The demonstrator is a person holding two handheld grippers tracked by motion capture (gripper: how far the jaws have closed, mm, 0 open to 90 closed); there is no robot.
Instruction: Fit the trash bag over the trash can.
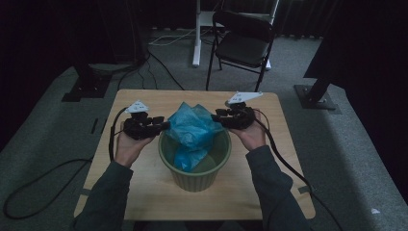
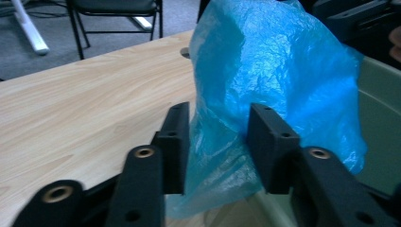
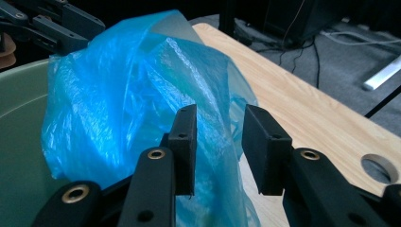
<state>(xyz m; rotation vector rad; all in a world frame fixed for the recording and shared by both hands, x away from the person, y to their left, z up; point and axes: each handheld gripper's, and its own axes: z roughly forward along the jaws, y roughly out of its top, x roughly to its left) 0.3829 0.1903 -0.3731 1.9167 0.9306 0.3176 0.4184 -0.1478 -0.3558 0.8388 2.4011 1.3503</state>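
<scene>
A crumpled blue plastic bag (image 1: 192,130) stands up out of a green ribbed bin (image 1: 195,173) in the middle of the wooden table (image 1: 144,192). My left gripper (image 1: 166,126) is at the bag's left side and my right gripper (image 1: 215,118) at its right, both level with the bin's rim. In the left gripper view the bag (image 2: 283,61) hangs loosely between the spread jaws of the left gripper (image 2: 217,113). In the right gripper view a fold of the bag (image 3: 118,94) likewise runs between the parted jaws of the right gripper (image 3: 220,113). Neither pair of pads presses on the film.
A black folding chair (image 1: 243,38) stands behind the table, next to a white stand leg (image 1: 196,33). Cables trail over the grey carpet at the left. The table has a round cable hole (image 3: 378,168) near its far edge.
</scene>
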